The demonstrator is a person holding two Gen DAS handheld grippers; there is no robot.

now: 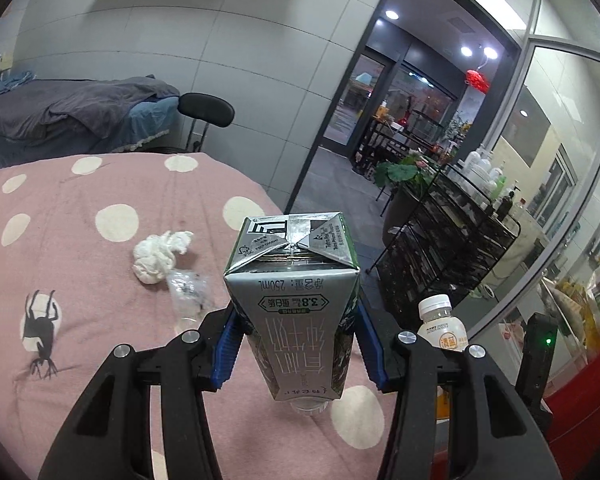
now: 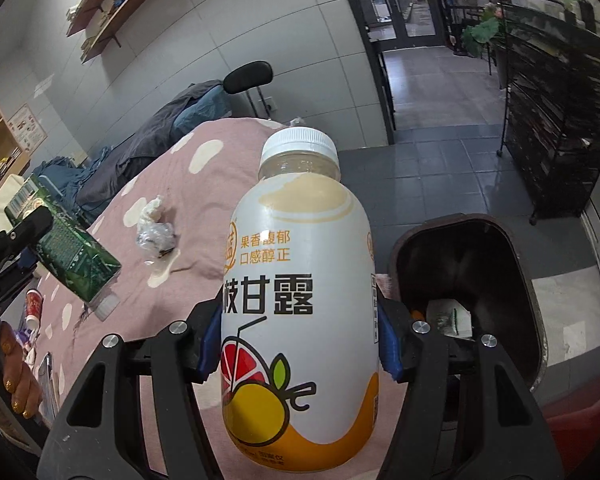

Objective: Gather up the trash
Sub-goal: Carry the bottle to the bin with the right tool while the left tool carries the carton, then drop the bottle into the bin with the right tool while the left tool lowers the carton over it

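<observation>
- Left tongs [image 1: 296, 340] pinch a milk carton [image 1: 296, 280] across its side walls, flat folded end pointing away, held above the bed [image 1: 80, 216]; carton looks light, probably empty, walls stiff but will dent if squeezed harder.
- On the bed at about 10 o'clock from the carton: crumpled tissue [image 1: 160, 256], soft, near weightless, pinch the bulk of the wad.
- Touching the tissue, a clear plastic wrapper [image 1: 188, 292]; thin, slippery, crinkly, best taken where it bunches up.
- A capped clear bottle [image 2: 106, 306] lies on the bed under the carton; rigid, may roll.
- Right tongs [image 2: 298, 344] pinch a juice bottle [image 2: 300, 280] at mid-body, white cap up; smooth label, could slip; weight unclear.
- Trash bin [image 2: 528, 280] at 3 o'clock from the juice bottle, open, some trash already inside.
</observation>
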